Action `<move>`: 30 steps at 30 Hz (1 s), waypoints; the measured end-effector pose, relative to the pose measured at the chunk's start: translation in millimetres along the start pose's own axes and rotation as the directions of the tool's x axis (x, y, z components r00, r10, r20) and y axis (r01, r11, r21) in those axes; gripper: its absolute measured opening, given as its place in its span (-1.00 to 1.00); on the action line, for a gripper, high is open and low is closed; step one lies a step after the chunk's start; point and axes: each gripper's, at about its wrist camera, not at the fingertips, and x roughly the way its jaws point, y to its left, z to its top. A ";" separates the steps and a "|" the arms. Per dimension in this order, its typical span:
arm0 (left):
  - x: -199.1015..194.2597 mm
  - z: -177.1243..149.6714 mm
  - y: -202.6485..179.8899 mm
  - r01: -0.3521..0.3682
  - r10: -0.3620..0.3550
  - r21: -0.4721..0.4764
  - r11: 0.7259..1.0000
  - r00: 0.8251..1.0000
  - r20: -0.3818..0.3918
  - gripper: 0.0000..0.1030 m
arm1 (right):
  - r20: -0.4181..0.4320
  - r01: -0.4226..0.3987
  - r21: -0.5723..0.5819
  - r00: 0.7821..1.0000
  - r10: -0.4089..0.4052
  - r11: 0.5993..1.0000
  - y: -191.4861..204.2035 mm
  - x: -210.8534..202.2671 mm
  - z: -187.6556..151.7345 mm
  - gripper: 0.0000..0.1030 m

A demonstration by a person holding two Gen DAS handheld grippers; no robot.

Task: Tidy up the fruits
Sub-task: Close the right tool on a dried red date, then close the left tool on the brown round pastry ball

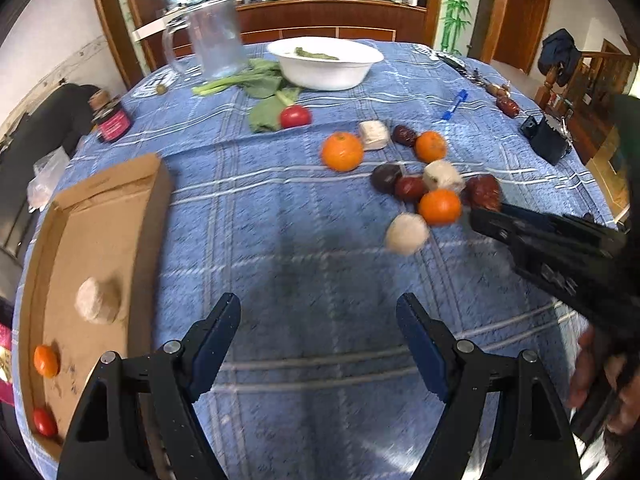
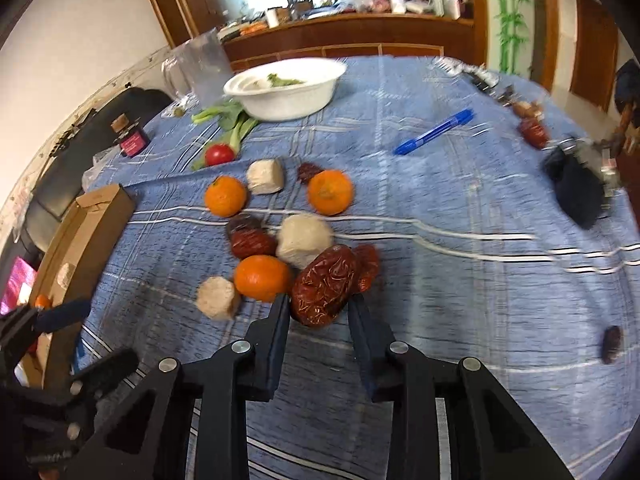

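A cluster of fruit lies on the blue tablecloth: oranges (image 1: 342, 151) (image 2: 262, 277), wrinkled red dates (image 1: 409, 188) and pale beige lumps (image 1: 407, 233). My right gripper (image 2: 320, 306) has its jaws around a large red date (image 2: 325, 286) at the near edge of the cluster; it also shows in the left wrist view (image 1: 486, 210). My left gripper (image 1: 318, 312) is open and empty above bare cloth, right of the cardboard tray (image 1: 116, 216). The tray holds a beige lump (image 1: 98, 301), a small orange (image 1: 46, 360) and a red tomato (image 1: 44, 422).
A white bowl (image 1: 325, 65) with greens, a clear jug (image 1: 214, 40), leafy vegetables (image 1: 256, 84) and a tomato (image 1: 295, 116) sit at the far side. A blue pen (image 2: 434, 132), a black object (image 2: 578, 190) and a stray date (image 2: 612, 344) lie right. A jar (image 1: 114, 122) stands left.
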 end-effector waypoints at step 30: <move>43.1 24.3 -32.3 0.182 -0.181 0.110 0.977 0.983 -0.015 -0.33 | 0.019 0.048 0.129 0.999 -0.050 0.991 -46.4 -51.9 -40.9 -0.37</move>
